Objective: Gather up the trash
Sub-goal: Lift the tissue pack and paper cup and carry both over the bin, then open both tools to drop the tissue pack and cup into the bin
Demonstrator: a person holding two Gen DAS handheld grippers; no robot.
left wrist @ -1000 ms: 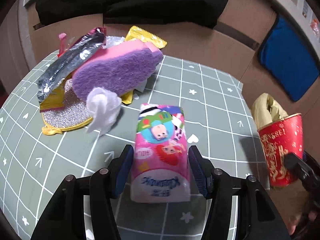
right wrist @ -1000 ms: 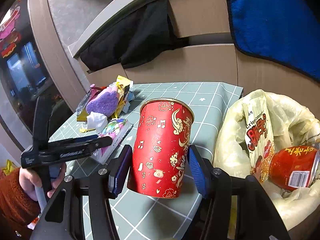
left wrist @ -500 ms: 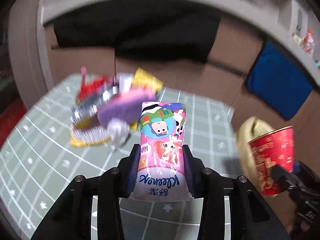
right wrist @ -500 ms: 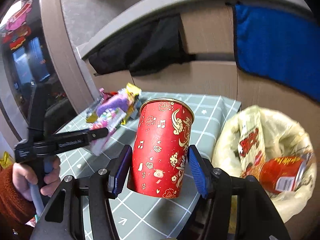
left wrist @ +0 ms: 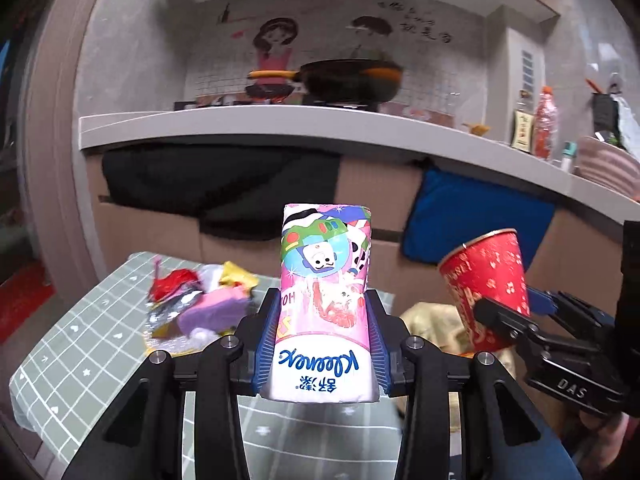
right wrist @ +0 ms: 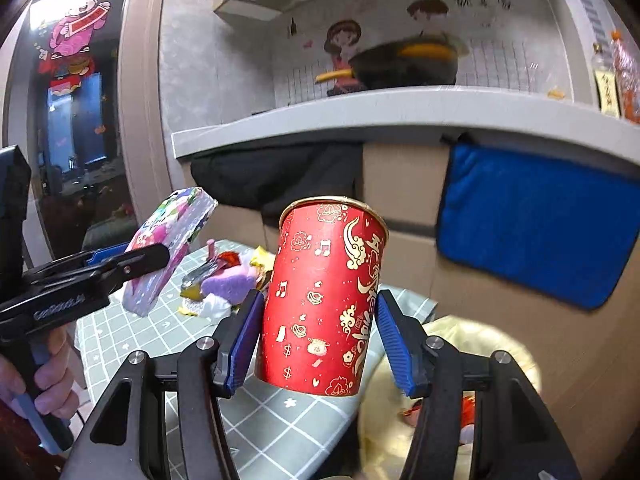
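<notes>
**Above the table: two items lifted, both awaiting the bag**

Above the gridded green table [left wrist: 80, 344], we hold two pieces of trash clear of the surface.

Item 1: tissue pack [left wrist: 325, 304]; a second ago it lay flat on the cloth with our left gripper [left wrist: 323, 340] spread wide around it; now the blue pads [left wrist: 269, 344] press its two long sides and it stands raised in the air, at 12 o'clock from the fingers; soft plastic film, glossy, cartoon print, rectangular with rounded ends; we judge it will yield under a hard squeeze.

Item 2: red paper cup [right wrist: 324, 300]; carried throughout by our right gripper [right wrist: 320, 344], which has risen with it; fingers closed about halfway on the cup's lower wall; tapered cylinder, stiff card, gold motifs, rolled rim, mouth up.

Item 3: trash bag [right wrist: 472, 344]; pale yellow, crinkled thin film, at 5 o'clock below the cup in the right wrist view; something red shows inside.

Item 4: remaining pile [left wrist: 200, 304] at 10 o'clock in the left wrist view; purple sponge, foil wrappers, white wad; not yet collected.

Reading: both pick-ups are complete; we judge the drop into the bag comes next, then a return for the pile.
</notes>
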